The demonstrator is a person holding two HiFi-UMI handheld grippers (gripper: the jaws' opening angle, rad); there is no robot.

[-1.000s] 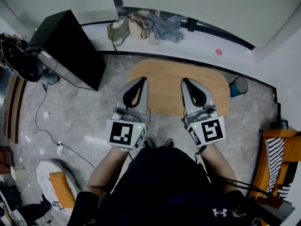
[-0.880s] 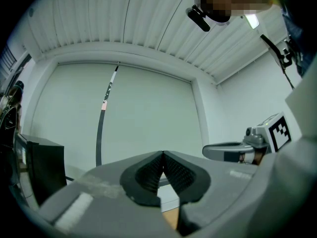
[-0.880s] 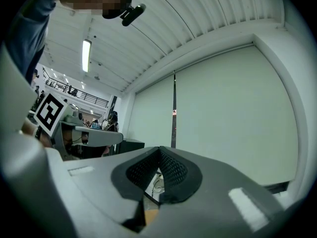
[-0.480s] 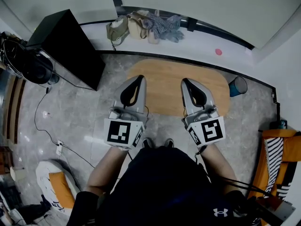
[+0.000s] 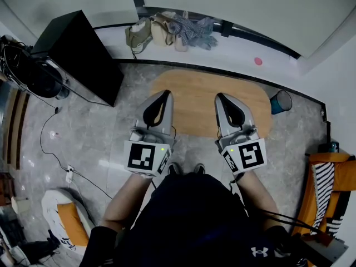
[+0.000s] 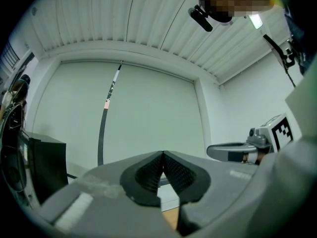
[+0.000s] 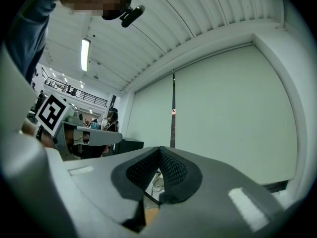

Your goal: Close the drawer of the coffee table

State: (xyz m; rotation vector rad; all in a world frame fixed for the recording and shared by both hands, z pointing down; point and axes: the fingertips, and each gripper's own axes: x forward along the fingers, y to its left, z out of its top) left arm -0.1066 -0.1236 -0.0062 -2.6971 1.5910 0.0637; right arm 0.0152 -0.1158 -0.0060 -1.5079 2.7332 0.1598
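On marbled floor (image 5: 94,132), oval wooden table (image 5: 194,90)

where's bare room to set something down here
The coffee table top is bare, widest beyond the left gripper and right gripper over its near edge. The white ledge is free right of the pile of bags. Crowded: the floor at left, with black cabinet and cables; a dark bin stands at the table's right end.
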